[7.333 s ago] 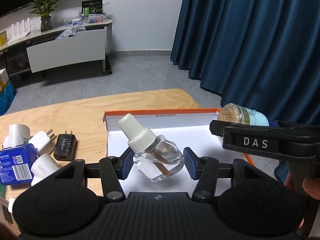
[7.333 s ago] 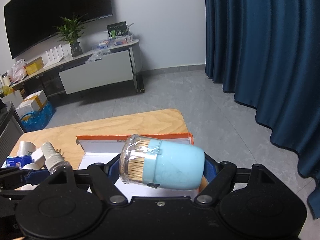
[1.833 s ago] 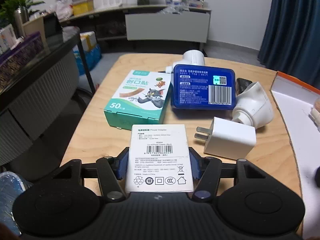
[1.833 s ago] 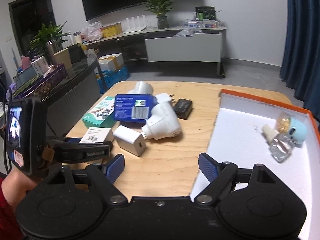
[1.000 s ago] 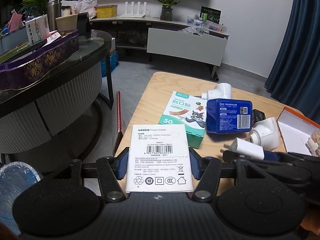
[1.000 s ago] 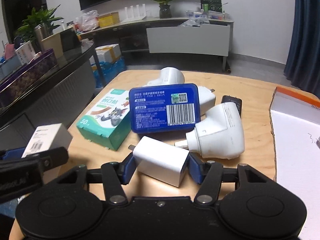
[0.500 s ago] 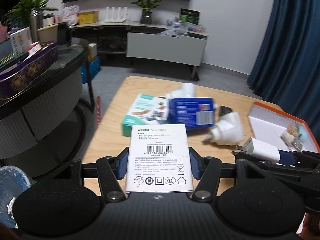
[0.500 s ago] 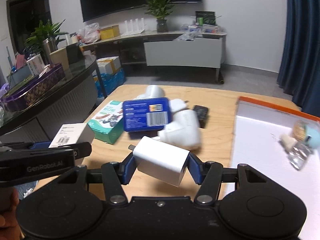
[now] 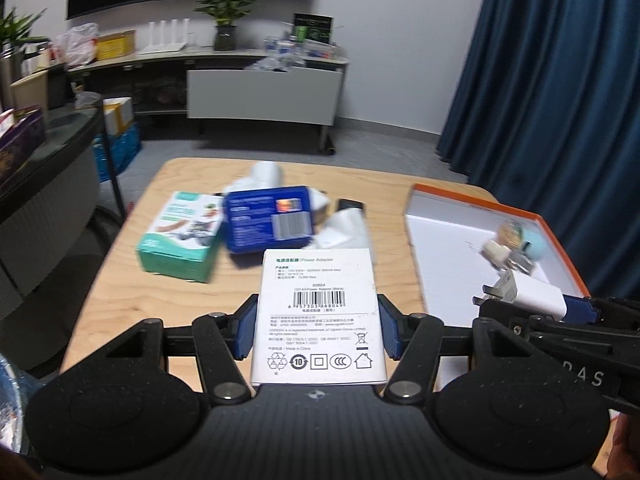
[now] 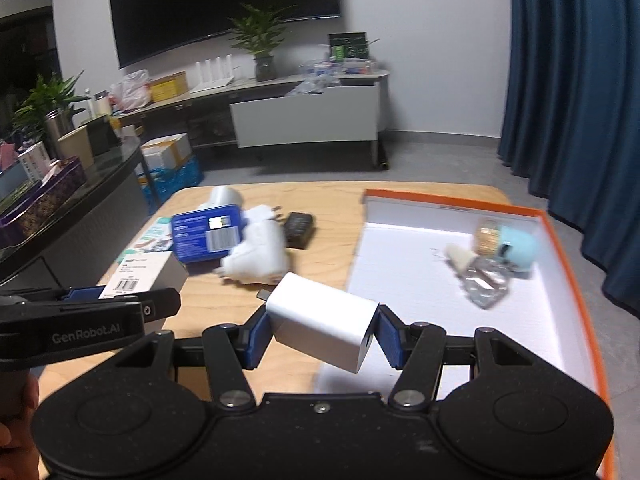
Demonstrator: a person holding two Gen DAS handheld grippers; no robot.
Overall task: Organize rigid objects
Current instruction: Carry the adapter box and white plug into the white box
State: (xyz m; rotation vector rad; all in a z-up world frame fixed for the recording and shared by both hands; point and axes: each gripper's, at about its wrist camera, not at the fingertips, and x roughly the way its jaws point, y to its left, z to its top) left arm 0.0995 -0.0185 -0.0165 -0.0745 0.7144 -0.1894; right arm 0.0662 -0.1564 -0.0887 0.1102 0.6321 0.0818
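Left gripper (image 9: 318, 330) clamps white adapter box (image 9: 319, 316) above wooden surface (image 9: 120, 300). Right gripper (image 9: 532, 300) carries white charger (image 9: 532, 295) at orange-rimmed tray (image 9: 556, 236); blurry bottle, probably, (image 9: 516, 258) inside.

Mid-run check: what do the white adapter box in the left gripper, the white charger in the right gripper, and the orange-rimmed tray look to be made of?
Adapter box: likely matte printed cardboard, with sharp flat faces, barcode and small print. Charger: probably smooth satin moulded plastic, with softly rounded edges and metal prongs showing in the left wrist view. Tray: looks like a paperboard box lid, with thin orange walls and flat white inside; it is blurred, so uncertain.
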